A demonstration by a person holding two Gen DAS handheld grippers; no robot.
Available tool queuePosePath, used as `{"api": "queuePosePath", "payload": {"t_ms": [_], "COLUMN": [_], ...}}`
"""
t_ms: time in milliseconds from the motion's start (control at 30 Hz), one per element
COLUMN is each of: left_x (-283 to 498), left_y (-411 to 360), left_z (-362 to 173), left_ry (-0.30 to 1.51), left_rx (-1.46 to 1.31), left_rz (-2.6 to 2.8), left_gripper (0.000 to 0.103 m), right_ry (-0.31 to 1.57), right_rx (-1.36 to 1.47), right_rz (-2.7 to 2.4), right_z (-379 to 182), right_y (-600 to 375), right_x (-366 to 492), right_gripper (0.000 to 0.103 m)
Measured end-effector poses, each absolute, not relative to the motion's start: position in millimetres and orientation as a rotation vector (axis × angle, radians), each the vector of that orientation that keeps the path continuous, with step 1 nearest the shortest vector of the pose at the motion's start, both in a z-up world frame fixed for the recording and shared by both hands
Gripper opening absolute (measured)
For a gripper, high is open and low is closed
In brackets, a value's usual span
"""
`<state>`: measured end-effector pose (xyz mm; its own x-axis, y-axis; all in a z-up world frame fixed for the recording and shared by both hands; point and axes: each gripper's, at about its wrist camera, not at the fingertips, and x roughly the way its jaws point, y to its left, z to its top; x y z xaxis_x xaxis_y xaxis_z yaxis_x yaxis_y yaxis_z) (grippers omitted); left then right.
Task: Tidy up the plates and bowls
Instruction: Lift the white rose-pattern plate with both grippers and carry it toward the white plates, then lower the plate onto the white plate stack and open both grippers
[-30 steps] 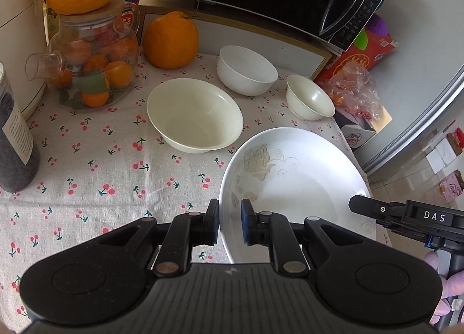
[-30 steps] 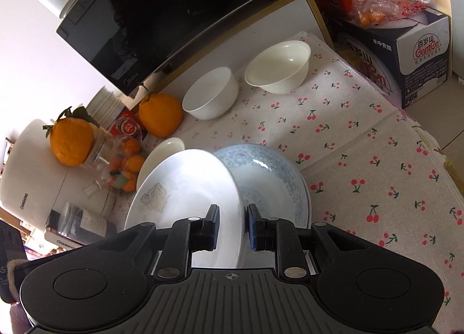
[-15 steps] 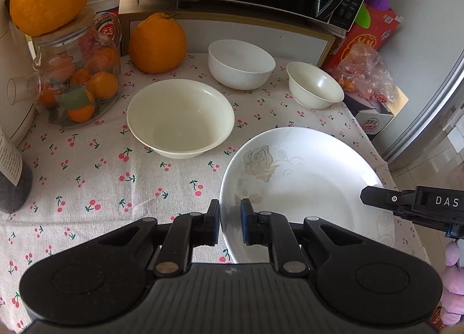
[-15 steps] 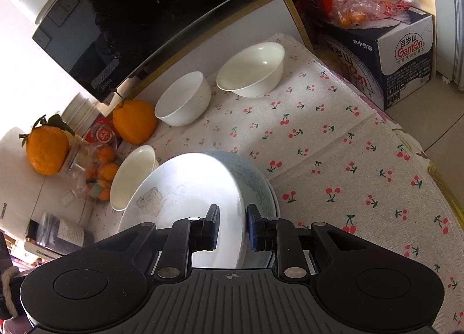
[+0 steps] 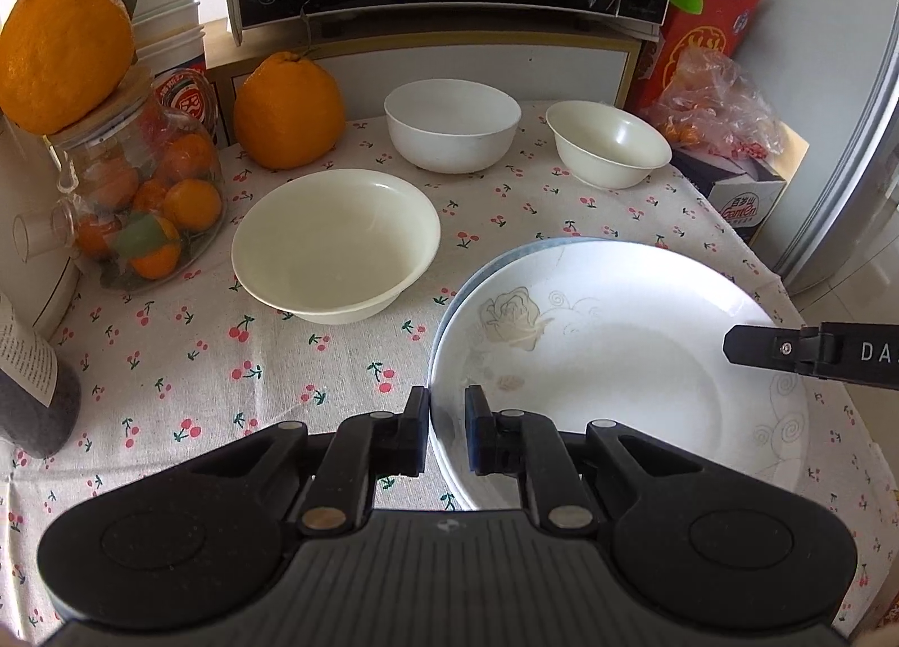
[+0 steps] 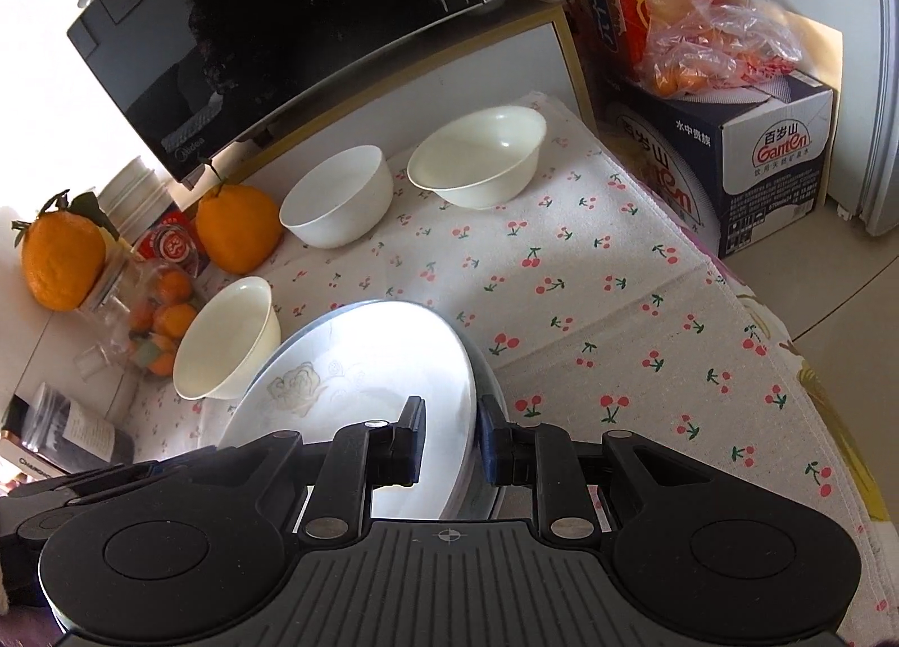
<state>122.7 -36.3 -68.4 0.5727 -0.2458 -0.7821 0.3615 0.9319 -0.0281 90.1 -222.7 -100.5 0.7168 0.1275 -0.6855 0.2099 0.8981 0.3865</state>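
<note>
**Over the blue plate: rose plate gripped from both sides**

At the near right of the counter (image 5: 168, 366), the rose plate (image 5: 618, 366) is gripped on opposite rims. The left gripper (image 5: 446, 436) is nearly shut on the rim at 8 o'clock of the plate; the right gripper (image 6: 449, 442) is likewise clamped, narrowly parted, on the far rim, one of its fingers (image 5: 753, 346) showing at 3 o'clock in the left view. Under the rose plate a blue plate (image 6: 486, 377) shows as a thin crescent from 9 to 12 o'clock, so stacking of the plates is judged to be the step in hand. Whether the upper plate already rests fully on the lower cannot be told.

Next, seating the plate squarely and letting go on both sides would be called for, without dragging the stack. Three bowls remain unstacked: a wide bowl (image 5: 337, 248) at 10 o'clock of the plates, a white bowl (image 5: 452, 124) at 12 o'clock, a small bowl (image 5: 609, 144) at 1 o'clock.
</note>
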Motion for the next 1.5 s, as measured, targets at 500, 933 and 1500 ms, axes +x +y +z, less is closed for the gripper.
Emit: {"api": "queuePosePath", "payload": {"t_ms": [500, 933, 1500], "left_x": [120, 120, 120], "left_y": [-41, -41, -37], "left_z": [-70, -70, -69], "left_ry": [0.875, 0.876, 0.889], "left_rx": [0.207, 0.213, 0.182], "left_rz": [-0.349, -0.351, -0.36], "left_gripper": [0.01, 0.01, 0.01], "right_ry": [0.768, 0.772, 0.793], "right_rx": [0.244, 0.009, -0.136], "right_rz": [-0.06, -0.076, -0.081], "right_z": [-96, -100, -109], "right_y": [-202, -179, -166], "right_x": [90, 91, 93], "right_gripper": [0.02, 0.02, 0.023]}}
